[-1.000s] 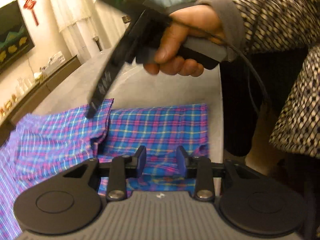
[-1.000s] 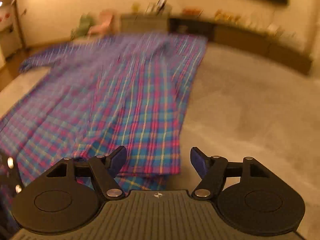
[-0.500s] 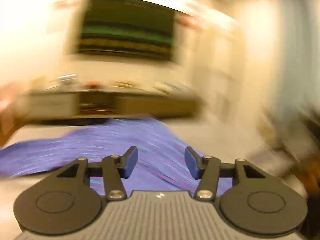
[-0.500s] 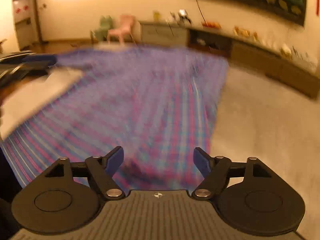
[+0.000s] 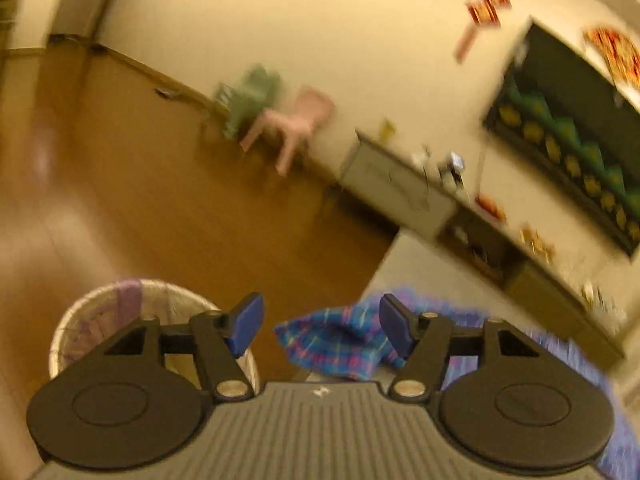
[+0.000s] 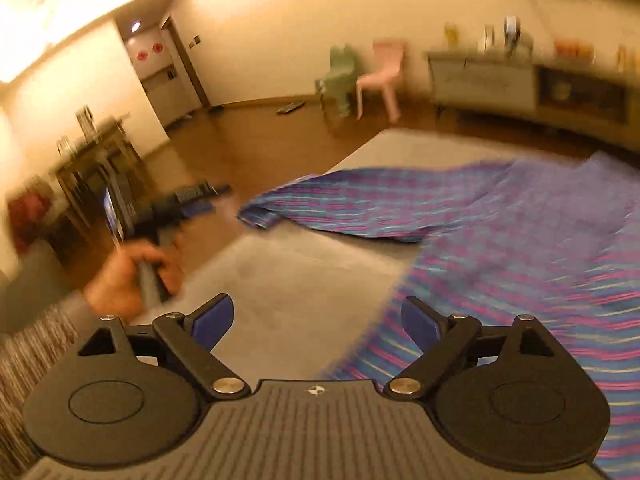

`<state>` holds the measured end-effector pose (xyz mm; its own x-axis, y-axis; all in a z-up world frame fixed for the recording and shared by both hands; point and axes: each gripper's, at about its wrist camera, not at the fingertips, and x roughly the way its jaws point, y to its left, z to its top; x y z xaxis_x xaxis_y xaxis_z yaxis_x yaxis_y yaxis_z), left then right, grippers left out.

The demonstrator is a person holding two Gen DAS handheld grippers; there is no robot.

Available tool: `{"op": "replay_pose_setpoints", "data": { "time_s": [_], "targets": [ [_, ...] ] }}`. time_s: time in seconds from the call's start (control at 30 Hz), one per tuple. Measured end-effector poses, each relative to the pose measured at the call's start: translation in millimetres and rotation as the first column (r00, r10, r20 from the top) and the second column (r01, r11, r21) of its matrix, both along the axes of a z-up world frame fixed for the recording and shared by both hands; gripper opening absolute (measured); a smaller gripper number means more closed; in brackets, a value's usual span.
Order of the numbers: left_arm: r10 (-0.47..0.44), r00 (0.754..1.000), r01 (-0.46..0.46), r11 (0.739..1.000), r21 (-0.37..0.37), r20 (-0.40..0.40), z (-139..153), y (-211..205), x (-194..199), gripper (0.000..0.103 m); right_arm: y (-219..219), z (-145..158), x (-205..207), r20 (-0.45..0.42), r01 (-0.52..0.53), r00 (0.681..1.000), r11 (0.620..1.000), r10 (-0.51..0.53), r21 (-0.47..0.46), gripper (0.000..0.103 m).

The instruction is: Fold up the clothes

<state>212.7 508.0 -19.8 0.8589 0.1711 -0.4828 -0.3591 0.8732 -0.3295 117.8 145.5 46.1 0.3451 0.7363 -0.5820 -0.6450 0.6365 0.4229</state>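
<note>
A blue and pink plaid shirt (image 6: 520, 256) lies spread on the grey surface (image 6: 300, 276), with one sleeve (image 6: 360, 204) stretched out to the left. In the left wrist view the sleeve's end (image 5: 340, 344) droops at the surface's edge, seen in the gap of my left gripper (image 5: 320, 326). Its jaws are opening and the pads (image 5: 248, 320) do not press on the cloth. A hand (image 6: 128, 276) holds that left gripper (image 6: 200, 200) just left of the sleeve end. My right gripper (image 6: 316, 320) hovers over the shirt's near edge; its jaws are opening with nothing between them.
A round pale basket (image 5: 100, 312) stands on the brown floor (image 5: 160, 200) beside the surface. Pink (image 6: 380, 68) and green (image 6: 340, 76) small chairs stand by the far wall, and a low cabinet (image 6: 520, 76) runs along it. A dark side table (image 6: 92, 152) is at the left.
The left gripper swung away from the shirt's hem, rolled, and now faces the sleeve end by the basket, jaws wider. The right gripper rose and turned left, jaws wider.
</note>
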Motion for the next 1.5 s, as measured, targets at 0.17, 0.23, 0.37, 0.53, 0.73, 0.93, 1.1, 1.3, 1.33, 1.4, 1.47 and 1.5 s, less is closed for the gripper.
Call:
{"op": "replay_pose_setpoints", "data": {
  "time_s": [0.17,0.23,0.37,0.53,0.73,0.93,1.1,1.3,1.33,1.4,1.47,1.5],
  "targets": [
    [-0.146,0.986,0.156,0.979,0.13,-0.084,-13.4,-2.5,38.9,0.064,85.1,-24.5,86.0,-0.331,0.098,0.943,0.977,-0.031,0.19,0.092],
    [-0.202,0.976,0.211,0.969,0.13,-0.081,-14.8,-7.3,45.2,0.063,123.7,-31.5,115.9,-0.395,0.134,0.917,0.97,-0.044,0.204,0.092],
    [-0.289,0.947,0.3,0.952,0.067,-0.138,-27.5,-0.4,60.1,0.045,178.9,-45.1,146.4,-0.432,0.164,0.899,0.971,-0.075,0.174,0.092],
    [-0.417,0.896,0.431,0.9,0.071,-0.151,-28.7,-5.7,47.8,0.004,209.3,-63.2,163.5,-0.494,0.209,0.863,0.963,-0.101,0.168,0.092],
    [-0.536,0.841,0.541,0.825,0.165,-0.077,-6.2,-44.5,16.7,0.003,239.5,-73.8,174.8,-0.51,0.198,0.854,0.972,-0.106,0.129,0.093],
    [-0.643,0.765,0.63,0.735,0.252,-0.036,19.9,-98.3,-2.8,0.004,234.8,-56.7,156.1,-0.379,0.119,0.92,0.992,-0.098,0.033,0.013],
    [-0.819,0.558,0.773,0.572,0.273,0.136,47.0,-142.3,-46.6,0.014,140.7,-10.4,121.1,-0.297,0.073,0.954,0.99,-0.033,0.124,0.008],
    [-0.885,0.417,0.844,0.462,0.271,0.207,47.8,-199.5,-69.2,0.025,-49.7,5.2,95.2,-0.263,0.276,0.933,0.957,-0.245,0.086,0.026],
    [-0.886,0.424,0.851,0.461,0.252,0.188,42.3,-212.7,-66.3,0.025,-77.7,-2.9,91.8,-0.261,0.342,0.91,0.939,-0.322,0.035,0.056],
    [-0.887,0.44,0.862,0.461,0.213,0.137,30.1,-233.8,-58.8,0.025,-126.2,-22.6,80.1,-0.243,0.474,0.844,0.877,-0.477,-0.074,0.076],
    [-0.889,0.452,0.869,0.456,0.192,0.067,17.3,-252.7,-56.5,0.025,-152.4,-35.8,62.3,-0.224,0.533,0.809,0.839,-0.543,-0.111,0.076],
    [-0.888,0.458,0.871,0.455,0.189,0.027,8.5,-261.8,-57.1,0.026,-156.7,-39.4,51.7,-0.226,0.537,0.809,0.839,-0.543,-0.093,0.076]
  ]
}}
